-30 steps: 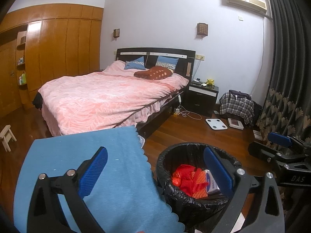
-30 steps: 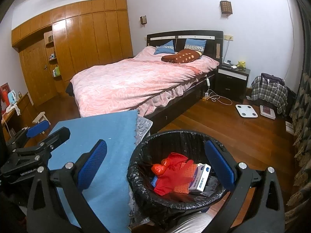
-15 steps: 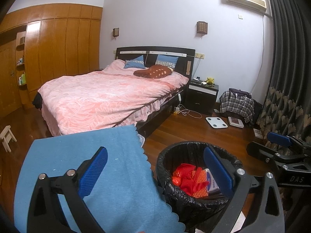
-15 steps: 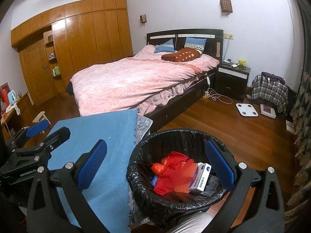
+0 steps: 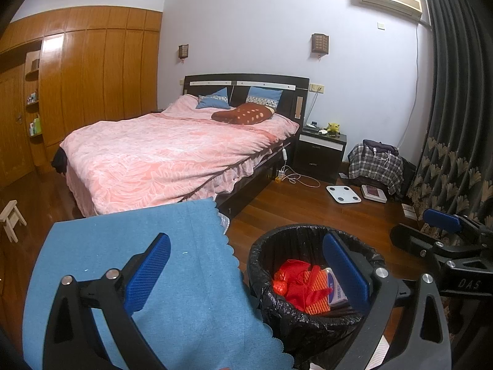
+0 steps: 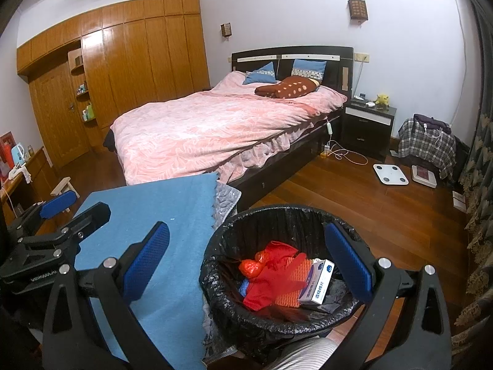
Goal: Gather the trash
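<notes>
Both tools stand with jaws wide apart, gripping nothing: the left tool point(image 5: 246, 274) hangs over the right edge of the table point(image 5: 172, 277), which is covered in blue cloth, and the right tool point(image 6: 246, 265) hangs over the bin point(image 6: 215, 277). The black-lined bin stands on the floor just beside the table's right edge, its rim below the cloth's scalloped hem. Inside lie red trash point(image 6: 271, 274) and a white box point(image 6: 317, 280). Bare wooden floor point(image 5: 308, 206) stretches between bin, bed point(image 5: 172, 157) and curtain point(image 5: 456, 123). The right wrist view alone shows quilted grey padding point(image 6: 225, 197) under the cloth and the box's printed face; the left view shows the air conditioner point(image 5: 388, 0).
</notes>
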`<action>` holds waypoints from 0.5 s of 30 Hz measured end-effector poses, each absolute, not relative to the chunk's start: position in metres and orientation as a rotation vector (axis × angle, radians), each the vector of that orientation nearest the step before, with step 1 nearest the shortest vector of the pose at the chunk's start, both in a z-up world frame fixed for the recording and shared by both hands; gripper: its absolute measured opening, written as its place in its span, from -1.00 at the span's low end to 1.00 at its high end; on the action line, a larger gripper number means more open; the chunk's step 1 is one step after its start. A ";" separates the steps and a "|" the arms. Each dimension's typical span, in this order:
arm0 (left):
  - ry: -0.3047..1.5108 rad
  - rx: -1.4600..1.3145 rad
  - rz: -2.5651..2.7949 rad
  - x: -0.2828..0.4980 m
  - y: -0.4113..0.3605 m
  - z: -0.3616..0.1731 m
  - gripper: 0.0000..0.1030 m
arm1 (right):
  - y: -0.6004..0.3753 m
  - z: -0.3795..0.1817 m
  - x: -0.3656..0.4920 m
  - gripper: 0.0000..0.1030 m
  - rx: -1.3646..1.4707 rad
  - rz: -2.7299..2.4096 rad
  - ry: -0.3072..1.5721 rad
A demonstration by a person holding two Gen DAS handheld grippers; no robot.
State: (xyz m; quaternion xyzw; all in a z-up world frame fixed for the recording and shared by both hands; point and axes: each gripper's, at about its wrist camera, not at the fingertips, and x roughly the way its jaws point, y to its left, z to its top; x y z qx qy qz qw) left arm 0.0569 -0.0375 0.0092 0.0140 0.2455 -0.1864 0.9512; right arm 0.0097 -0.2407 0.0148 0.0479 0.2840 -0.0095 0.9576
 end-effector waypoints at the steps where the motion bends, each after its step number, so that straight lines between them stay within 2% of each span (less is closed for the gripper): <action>1: 0.499 0.028 -0.379 0.057 -0.038 0.009 0.88 | -0.241 0.015 0.010 0.91 0.097 -0.020 0.576; 15: 0.501 0.029 -0.378 0.057 -0.038 0.010 0.88 | -0.241 0.014 0.010 0.91 0.098 -0.020 0.579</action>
